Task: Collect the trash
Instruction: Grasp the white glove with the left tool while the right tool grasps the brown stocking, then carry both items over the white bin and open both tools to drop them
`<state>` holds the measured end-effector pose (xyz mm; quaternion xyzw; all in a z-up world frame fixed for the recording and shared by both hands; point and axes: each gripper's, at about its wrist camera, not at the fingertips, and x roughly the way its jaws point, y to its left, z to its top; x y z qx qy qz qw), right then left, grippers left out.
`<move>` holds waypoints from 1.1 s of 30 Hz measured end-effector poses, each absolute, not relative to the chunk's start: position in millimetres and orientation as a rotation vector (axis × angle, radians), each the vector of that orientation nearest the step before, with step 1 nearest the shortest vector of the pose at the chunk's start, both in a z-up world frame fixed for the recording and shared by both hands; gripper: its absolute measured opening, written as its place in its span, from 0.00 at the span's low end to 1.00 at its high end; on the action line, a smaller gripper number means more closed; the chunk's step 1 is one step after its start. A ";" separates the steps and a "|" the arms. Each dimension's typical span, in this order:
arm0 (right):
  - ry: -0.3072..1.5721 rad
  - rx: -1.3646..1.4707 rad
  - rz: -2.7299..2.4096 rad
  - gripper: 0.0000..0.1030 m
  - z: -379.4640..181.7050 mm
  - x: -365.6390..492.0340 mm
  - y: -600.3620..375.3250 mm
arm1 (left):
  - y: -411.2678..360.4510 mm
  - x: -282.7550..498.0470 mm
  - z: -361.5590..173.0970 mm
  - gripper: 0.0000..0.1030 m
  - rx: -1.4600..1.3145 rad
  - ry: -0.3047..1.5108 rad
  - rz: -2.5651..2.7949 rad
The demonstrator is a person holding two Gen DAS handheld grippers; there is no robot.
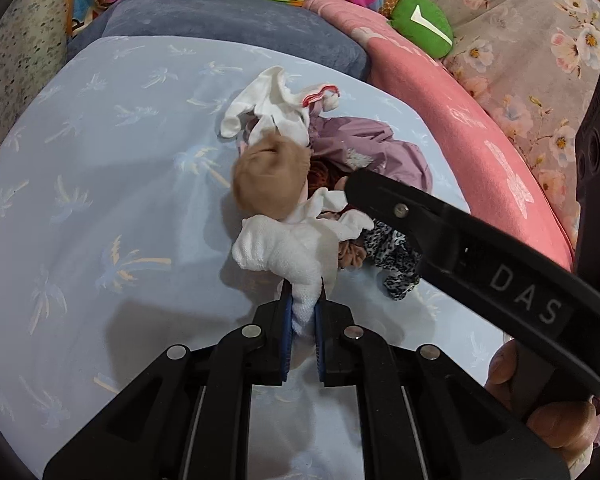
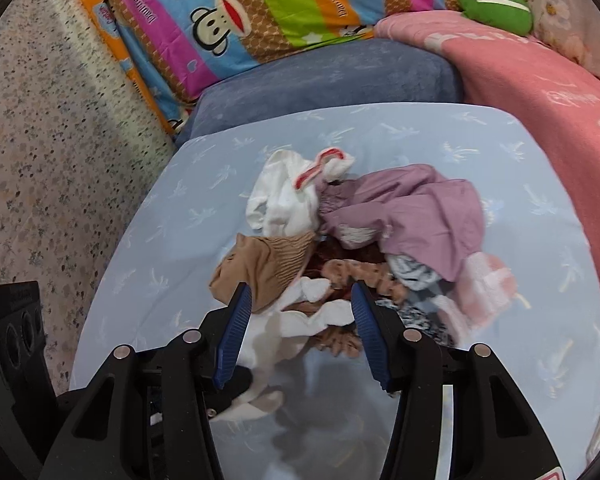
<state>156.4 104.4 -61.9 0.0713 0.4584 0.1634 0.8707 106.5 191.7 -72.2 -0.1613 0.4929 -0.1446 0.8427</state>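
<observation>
Pile of small clothes (image 2: 360, 248): a messy heap of socks and little garments in the middle of a light blue sheet (image 1: 100, 200) with a faint palm-tree print; no obvious wrappers or paper in there, just fabric.
White sock (image 1: 284, 252): chunky ribbed knit, lies at the near edge of the heap, and one end of it runs right down between the left gripper's pads.
Left gripper (image 1: 303, 312): jaws pressed nearly together, pinching that white sock's end between the blue pads.
Right gripper (image 2: 300, 300): jaws spread about halfway, tips just over the near side of the pile with white and tan fabric between them; the pads don't look like they're pressing anything.
Other bits in the pile: tan sock (image 2: 260, 268), mauve garment (image 2: 412, 216), a white piece with a red-trimmed edge (image 2: 324, 164), something leopard-print (image 1: 396, 256).
Around it: grey-blue cushion (image 2: 332, 76), pink blanket (image 2: 540, 92), striped monkey-print pillow (image 2: 236, 20), green plush (image 2: 496, 0).
Hard to make out: the bottom layer of the heap is a dark reddish tangle, maybe another sock, can't really tell. The right wrist view is a bit smeared near the pads, and the left gripper there is mostly tucked under the right one.
Cut off: only fingertips of the person's hand (image 1: 548, 412) show, at the edge of the left wrist view.
</observation>
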 end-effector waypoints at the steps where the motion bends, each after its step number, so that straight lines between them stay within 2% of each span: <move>1: 0.963 0.150 0.355 0.48 -63.1 157.4 107.1 | 194.0 107.1 -74.6 0.09 -0.344 1.048 -0.301; 21: 1.044 0.066 0.431 0.47 -100.4 202.4 184.0 | 275.5 93.5 -81.7 0.09 -0.394 1.062 -0.097; 22: 1.054 0.058 0.425 0.46 -104.7 205.1 187.3 | 276.6 94.3 -82.2 0.09 -0.392 1.063 -0.086; 28: 1.057 0.043 0.423 0.20 -114.0 202.1 187.4 | 279.8 95.3 -82.5 0.09 -0.401 1.061 -0.079; 33: 1.002 0.036 0.420 0.16 -91.4 188.1 176.1 | 274.1 100.3 -73.4 0.09 -0.393 1.038 -0.100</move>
